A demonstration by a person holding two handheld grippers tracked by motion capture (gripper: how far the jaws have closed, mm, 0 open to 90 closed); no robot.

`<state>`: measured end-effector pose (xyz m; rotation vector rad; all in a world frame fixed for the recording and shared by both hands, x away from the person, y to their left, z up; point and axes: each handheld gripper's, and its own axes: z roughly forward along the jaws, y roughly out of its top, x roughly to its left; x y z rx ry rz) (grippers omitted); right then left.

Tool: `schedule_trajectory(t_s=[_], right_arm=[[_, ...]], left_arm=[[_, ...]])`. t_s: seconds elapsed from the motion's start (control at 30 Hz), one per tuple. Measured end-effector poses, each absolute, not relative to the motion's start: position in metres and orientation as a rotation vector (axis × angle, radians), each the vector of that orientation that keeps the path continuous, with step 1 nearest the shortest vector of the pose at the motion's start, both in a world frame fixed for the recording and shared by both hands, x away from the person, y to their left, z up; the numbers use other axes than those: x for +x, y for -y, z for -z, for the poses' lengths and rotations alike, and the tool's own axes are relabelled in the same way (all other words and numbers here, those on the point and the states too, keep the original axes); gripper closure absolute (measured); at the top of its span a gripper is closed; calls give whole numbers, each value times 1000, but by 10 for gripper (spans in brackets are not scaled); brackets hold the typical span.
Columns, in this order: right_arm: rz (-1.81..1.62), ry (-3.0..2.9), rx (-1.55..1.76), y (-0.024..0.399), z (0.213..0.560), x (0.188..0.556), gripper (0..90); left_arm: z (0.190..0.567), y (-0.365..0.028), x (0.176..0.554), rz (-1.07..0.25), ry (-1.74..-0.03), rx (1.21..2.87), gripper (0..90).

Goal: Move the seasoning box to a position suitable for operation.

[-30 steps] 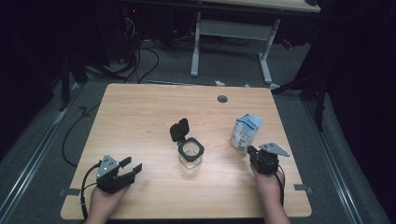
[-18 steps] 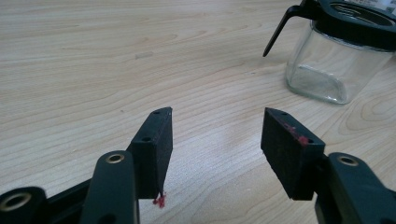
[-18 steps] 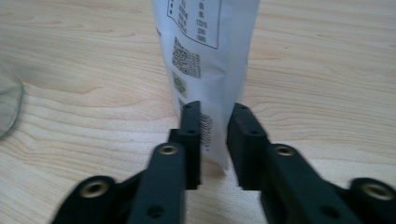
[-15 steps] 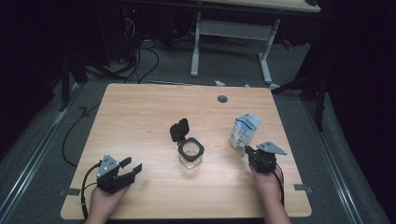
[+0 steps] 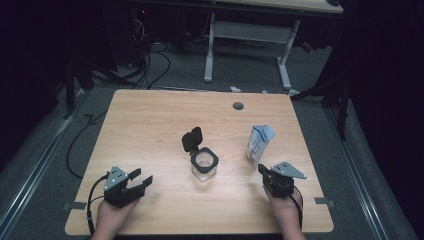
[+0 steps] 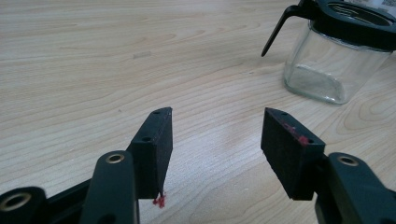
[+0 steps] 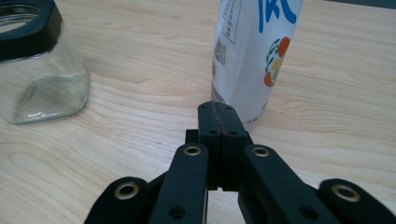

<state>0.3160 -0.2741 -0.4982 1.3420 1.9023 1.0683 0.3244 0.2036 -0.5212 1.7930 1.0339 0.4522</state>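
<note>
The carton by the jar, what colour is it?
The carton is white with blue writing and orange fruit pictures, clearest in the right gripper view.

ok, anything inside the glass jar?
The glass jar looks empty: its black hinged lid stands open, and the wooden table shows through the clear walls. The collar hides the inside of the rim.

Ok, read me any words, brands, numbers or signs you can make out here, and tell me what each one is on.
Carton, top: large blue characters, cut off by the picture's edge, not readable.
Carton, side panel: a square code and lines of fine print, too small to read.
Carton, front: a picture of fruit and leaves, no words.
Glass jar and its black lid: no lettering legible.
</note>
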Motion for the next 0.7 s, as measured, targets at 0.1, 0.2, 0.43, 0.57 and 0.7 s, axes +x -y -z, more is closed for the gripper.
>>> schedule_trajectory(t_s=[0.1,0.2,0.43,0.57,0.7], right_arm=[[-1065,-1873,1389,278,500,323,820],[-1057,-1856,1410,280,501,331,754],[-1043,-1875,1391,276,500,347,819],[-1025,-1880,1383,272,499,347,900],[-1020,-1880,1363,273,498,339,900]], left_arm=[[520,-204,324,-452,-1032,1792,442],[521,-205,325,-449,-1038,1788,442],[521,-207,325,-454,-1044,1784,442],[521,-207,325,-454,-1045,1782,442],[521,-207,324,-456,-1044,1783,442]])
